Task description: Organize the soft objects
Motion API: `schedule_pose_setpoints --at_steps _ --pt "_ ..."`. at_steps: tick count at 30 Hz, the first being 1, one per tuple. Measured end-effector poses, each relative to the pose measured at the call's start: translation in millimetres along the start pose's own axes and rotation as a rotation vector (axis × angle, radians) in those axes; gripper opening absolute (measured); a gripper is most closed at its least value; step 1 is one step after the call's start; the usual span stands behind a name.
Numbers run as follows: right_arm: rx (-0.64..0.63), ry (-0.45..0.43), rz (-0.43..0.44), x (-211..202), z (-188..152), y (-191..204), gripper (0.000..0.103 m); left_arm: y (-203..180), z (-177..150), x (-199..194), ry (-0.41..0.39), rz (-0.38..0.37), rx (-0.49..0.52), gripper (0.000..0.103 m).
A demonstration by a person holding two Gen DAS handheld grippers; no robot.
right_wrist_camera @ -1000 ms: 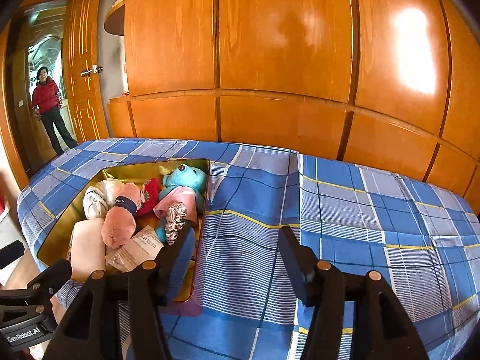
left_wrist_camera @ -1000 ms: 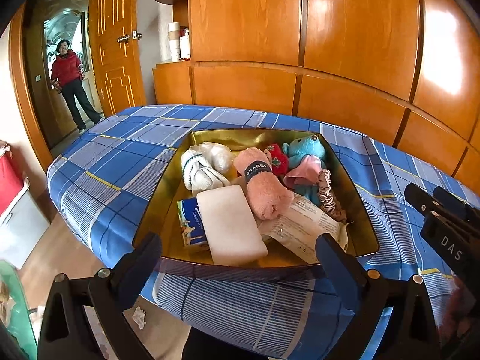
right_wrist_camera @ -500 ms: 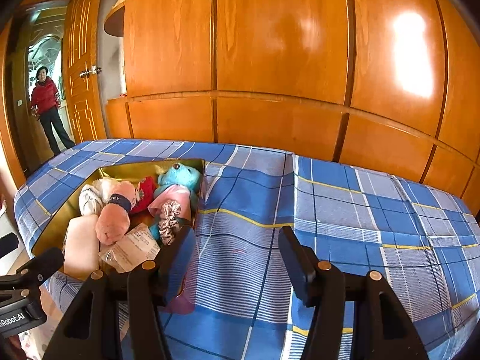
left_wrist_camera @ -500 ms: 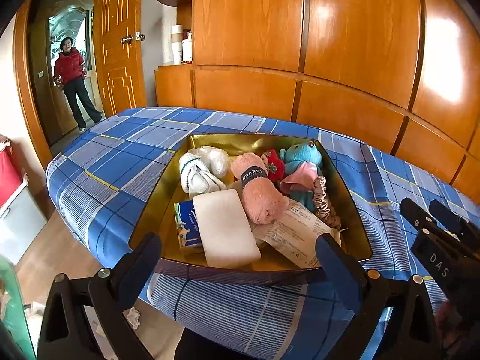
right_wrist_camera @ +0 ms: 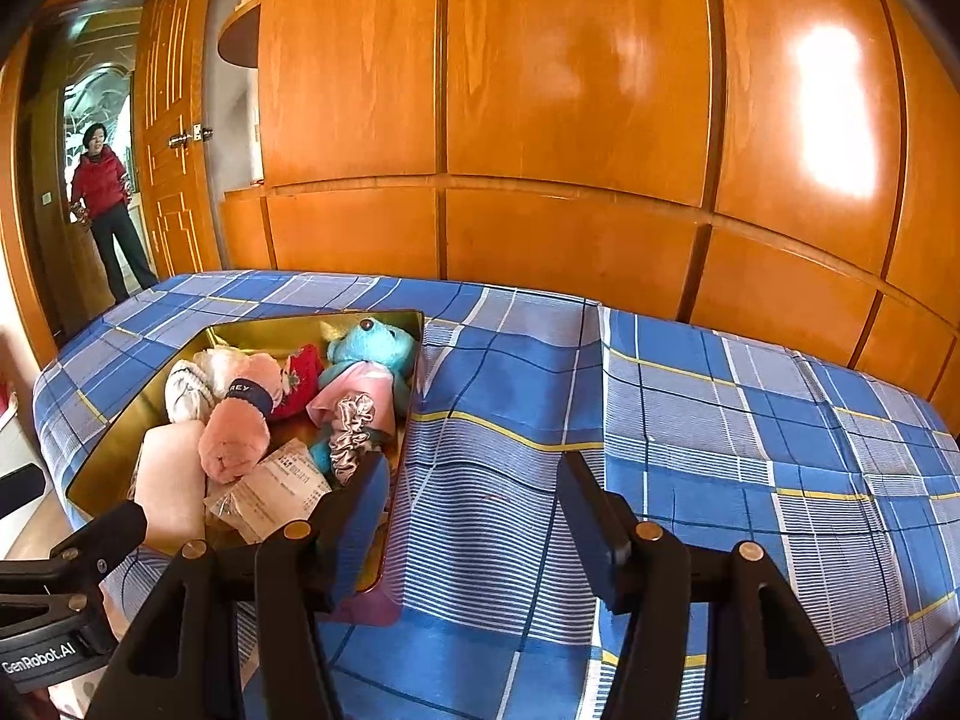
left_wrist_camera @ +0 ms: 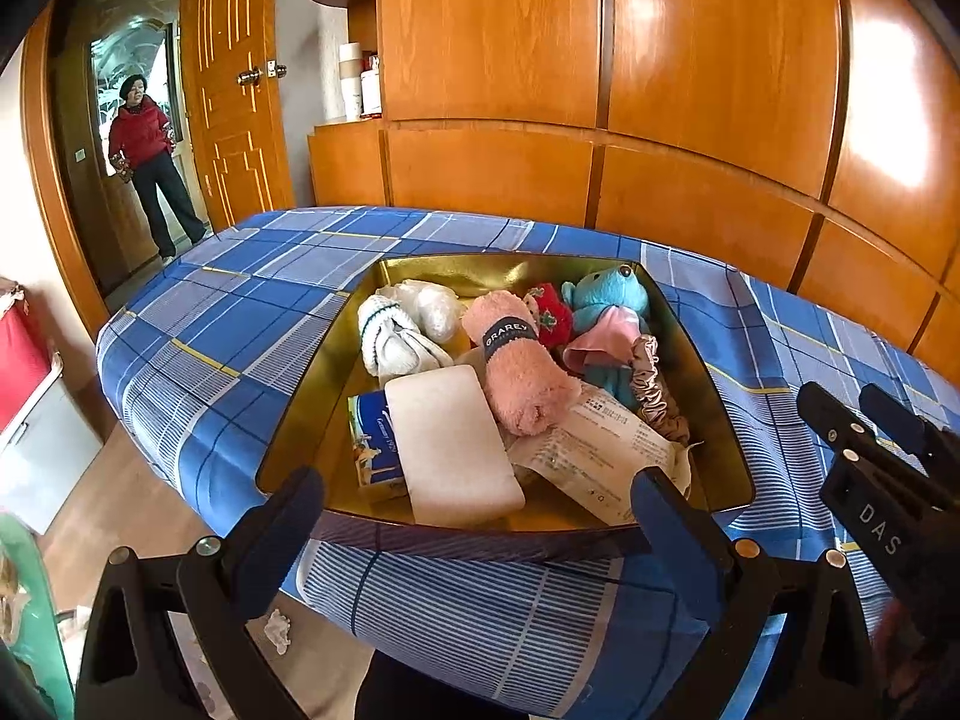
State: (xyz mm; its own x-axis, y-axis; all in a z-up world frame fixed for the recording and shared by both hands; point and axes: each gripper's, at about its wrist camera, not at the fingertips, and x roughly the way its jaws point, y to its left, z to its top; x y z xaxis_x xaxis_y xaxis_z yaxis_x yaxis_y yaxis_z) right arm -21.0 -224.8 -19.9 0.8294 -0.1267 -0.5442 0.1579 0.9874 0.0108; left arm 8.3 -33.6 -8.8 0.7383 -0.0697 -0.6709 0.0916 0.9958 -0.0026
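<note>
A gold metal tin (left_wrist_camera: 312,414) (right_wrist_camera: 120,450) sits on the blue plaid bed. It holds a rolled pink towel (left_wrist_camera: 516,372) (right_wrist_camera: 240,432), a white sponge block (left_wrist_camera: 450,444), white socks (left_wrist_camera: 390,336), a blue plush toy (left_wrist_camera: 606,300) (right_wrist_camera: 372,348), a red plush (left_wrist_camera: 549,315), a grey scrunchie (left_wrist_camera: 654,396) (right_wrist_camera: 351,426), a paper slip (left_wrist_camera: 600,456) and a blue tissue pack (left_wrist_camera: 372,444). My left gripper (left_wrist_camera: 480,510) is open and empty at the tin's near rim. My right gripper (right_wrist_camera: 474,486) is open and empty over the bedspread, right of the tin.
The bed (right_wrist_camera: 720,420) stretches right of the tin, with wooden wardrobe panels (left_wrist_camera: 600,60) behind it. A person in a red jacket (left_wrist_camera: 141,144) stands in the open doorway at far left. A red and white box (left_wrist_camera: 24,372) stands on the floor at left.
Both grippers have drawn slightly back and up from the tin, so it sits a little lower and farther in view. Both stay open.
</note>
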Motion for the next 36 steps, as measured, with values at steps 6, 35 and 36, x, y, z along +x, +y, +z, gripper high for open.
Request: schedule_pose_setpoints --at_steps 6,35,36 --pt "0.005 0.006 -0.002 1.5 -0.6 -0.4 0.059 -0.6 0.0 0.6 0.006 -0.004 -0.001 0.103" --pt "-0.009 0.014 0.001 2.4 -1.6 1.1 0.059 -1.3 0.9 -1.0 0.010 -0.018 -0.003 0.103" --pt "-0.010 0.014 0.002 2.8 -1.8 1.4 0.059 -1.2 0.9 -0.9 0.010 -0.019 -0.002 0.103"
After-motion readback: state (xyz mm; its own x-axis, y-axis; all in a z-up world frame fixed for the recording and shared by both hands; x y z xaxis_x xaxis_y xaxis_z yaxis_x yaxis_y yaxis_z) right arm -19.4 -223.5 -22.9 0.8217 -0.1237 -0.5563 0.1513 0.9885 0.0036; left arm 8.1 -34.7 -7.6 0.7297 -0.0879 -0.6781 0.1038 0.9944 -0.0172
